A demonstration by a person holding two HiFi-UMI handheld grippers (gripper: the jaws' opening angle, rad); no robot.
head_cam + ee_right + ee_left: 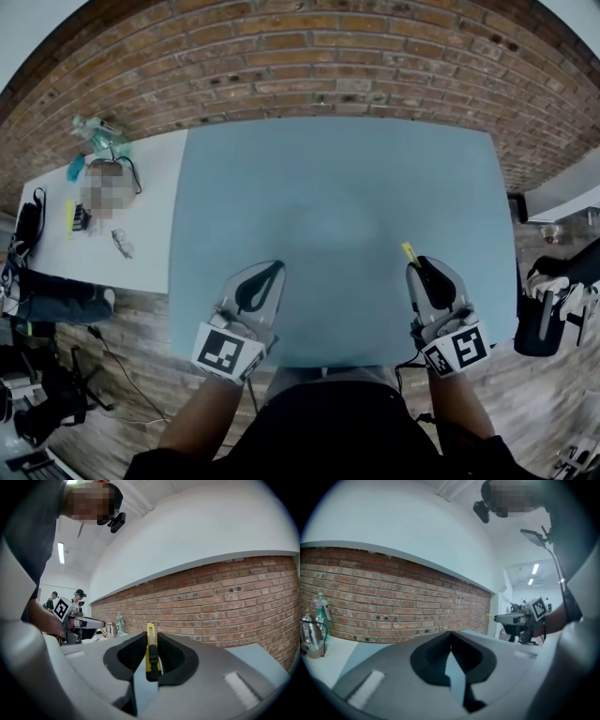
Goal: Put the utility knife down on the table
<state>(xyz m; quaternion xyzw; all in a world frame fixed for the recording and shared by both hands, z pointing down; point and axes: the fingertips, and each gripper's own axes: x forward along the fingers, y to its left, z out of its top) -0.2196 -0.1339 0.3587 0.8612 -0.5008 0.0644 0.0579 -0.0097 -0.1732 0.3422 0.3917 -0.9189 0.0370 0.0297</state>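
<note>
the right gripper (414, 268) holds the yellow utility knife (150, 651) between its fingers (172, 654) over the blue tabletop (328, 206); the left gripper (278, 267) fingers (429, 658) are pressed together, empty.

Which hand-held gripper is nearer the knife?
Right. The right hand-held gripper clamps the knife between its jaws. The left hand-held gripper is off to its left over the table, shut and empty.
</note>
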